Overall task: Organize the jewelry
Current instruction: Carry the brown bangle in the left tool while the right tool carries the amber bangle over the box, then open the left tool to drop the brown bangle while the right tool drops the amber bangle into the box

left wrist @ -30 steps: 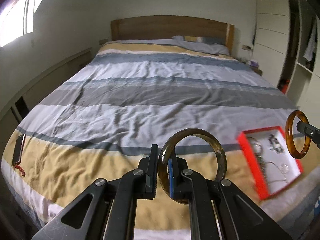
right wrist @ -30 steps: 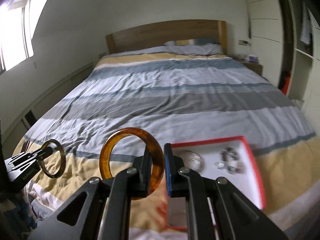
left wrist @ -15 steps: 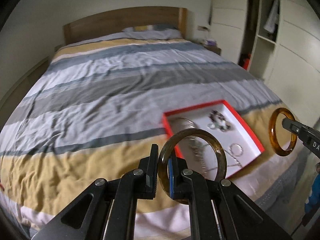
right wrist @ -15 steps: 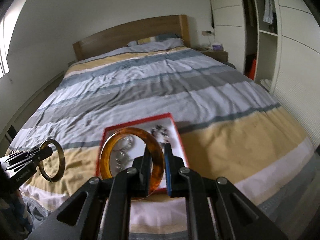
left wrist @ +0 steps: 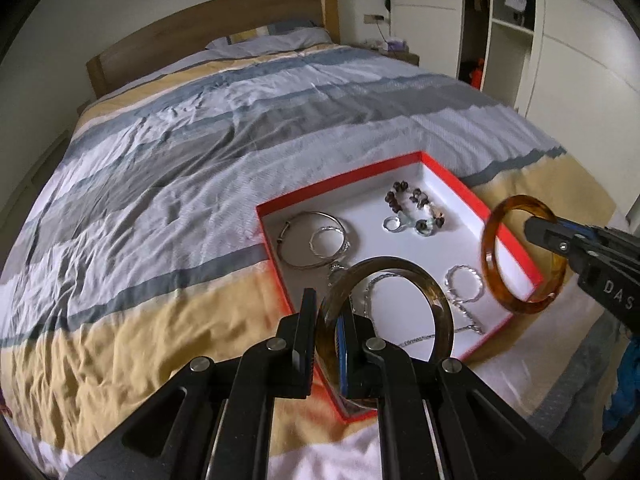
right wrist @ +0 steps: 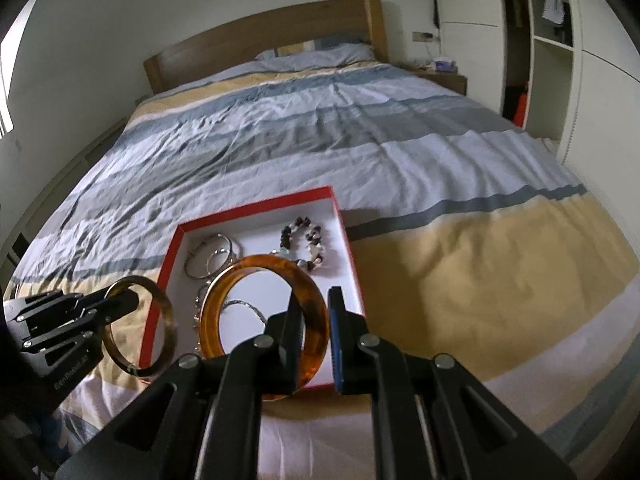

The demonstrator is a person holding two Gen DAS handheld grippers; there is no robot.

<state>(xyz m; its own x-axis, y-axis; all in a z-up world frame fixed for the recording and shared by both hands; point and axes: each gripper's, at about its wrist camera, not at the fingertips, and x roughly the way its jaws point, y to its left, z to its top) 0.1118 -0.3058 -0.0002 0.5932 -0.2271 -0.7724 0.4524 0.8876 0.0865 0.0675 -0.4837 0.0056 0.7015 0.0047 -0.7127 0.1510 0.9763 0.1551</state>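
Observation:
A red box with a white inside (left wrist: 504, 236) (right wrist: 168, 256) lies on the bed near its foot. It holds silver bangles (left wrist: 316, 244), a bead bracelet (left wrist: 416, 204) and chains. My left gripper (left wrist: 326, 320) is shut on an olive-brown bangle (left wrist: 420, 280), held above the box's near left corner. My right gripper (right wrist: 316, 312) is shut on an amber bangle (right wrist: 248, 272), held above the box's near edge. The amber bangle (left wrist: 490, 248) and right gripper (left wrist: 538, 228) show at the right of the left wrist view. The olive bangle (right wrist: 166, 312) shows at the left of the right wrist view.
The bed has a striped blue, grey and yellow duvet (left wrist: 200, 160), a wooden headboard (left wrist: 200, 36) and a pillow (right wrist: 320, 54). White wardrobes with open shelves (left wrist: 516, 12) stand to the right. A nightstand (right wrist: 444, 76) sits by the headboard.
Both grippers swung right and closer to the red box, each still holding its bangle. The box now sits right under and ahead of both bangles.

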